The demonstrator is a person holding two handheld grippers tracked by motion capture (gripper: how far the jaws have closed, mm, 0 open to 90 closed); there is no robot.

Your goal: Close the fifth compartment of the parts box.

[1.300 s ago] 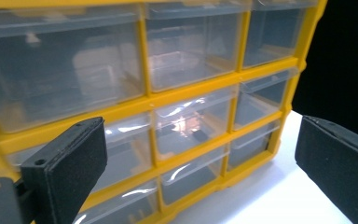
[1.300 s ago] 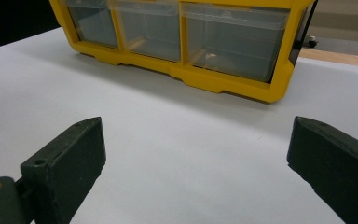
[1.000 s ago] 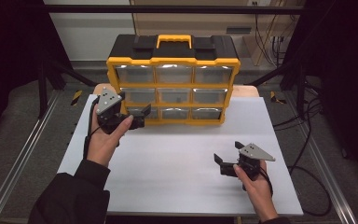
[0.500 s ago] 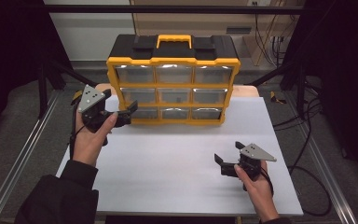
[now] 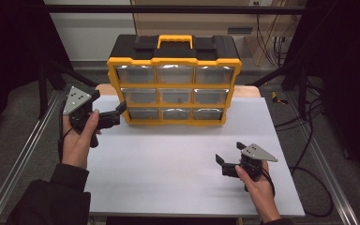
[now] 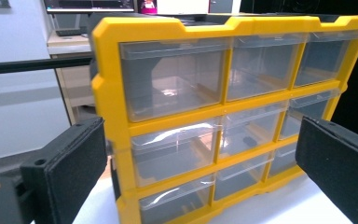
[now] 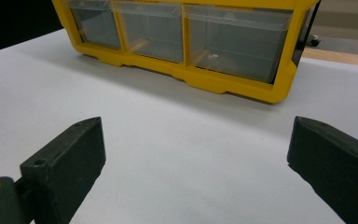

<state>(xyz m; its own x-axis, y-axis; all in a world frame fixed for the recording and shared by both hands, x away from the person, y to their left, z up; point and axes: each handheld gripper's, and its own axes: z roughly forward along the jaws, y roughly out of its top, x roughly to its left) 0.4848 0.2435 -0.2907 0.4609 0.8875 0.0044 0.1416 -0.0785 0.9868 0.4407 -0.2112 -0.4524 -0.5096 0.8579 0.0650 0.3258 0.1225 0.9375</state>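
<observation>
Tools apart, beside organizer edge

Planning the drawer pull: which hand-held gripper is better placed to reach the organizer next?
Left. The left hand-held gripper is open, raised beside the organizer near its left edge, drawers close ahead. The right hand-held gripper sits low on the table, well short.
</observation>
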